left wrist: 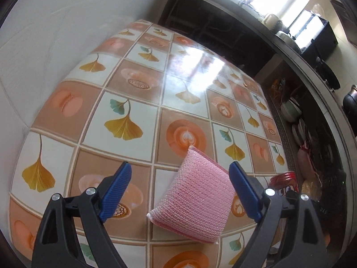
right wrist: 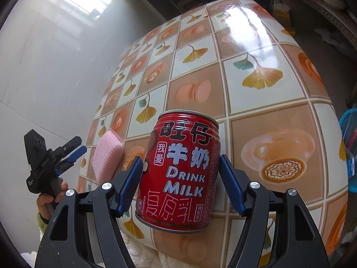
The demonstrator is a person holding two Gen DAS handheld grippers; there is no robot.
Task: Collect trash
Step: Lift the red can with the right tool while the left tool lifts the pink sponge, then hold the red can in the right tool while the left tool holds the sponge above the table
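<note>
A red milk drink can (right wrist: 178, 169) hangs tilted over the table's near edge, with my right gripper (right wrist: 181, 158) shut on it, one blue pad on each side. A pink mesh sponge (left wrist: 196, 198) lies flat on the patterned tablecloth (left wrist: 133, 102). My left gripper (left wrist: 180, 167) hovers over it, open, its pads well clear of the sponge. In the right wrist view the sponge (right wrist: 107, 158) sits left of the can, and the left gripper (right wrist: 78, 147) is off the table's left side in a person's hand (right wrist: 48, 198). The can's top (left wrist: 284, 182) shows behind the left gripper's right finger.
A white wall (right wrist: 44, 78) runs along the table's left side. Dark shelves with bowls (left wrist: 290, 109) stand past the far edge. A blue container (right wrist: 350, 147) sits off the right edge, and a white fluffy cloth (right wrist: 142, 252) lies below the near edge.
</note>
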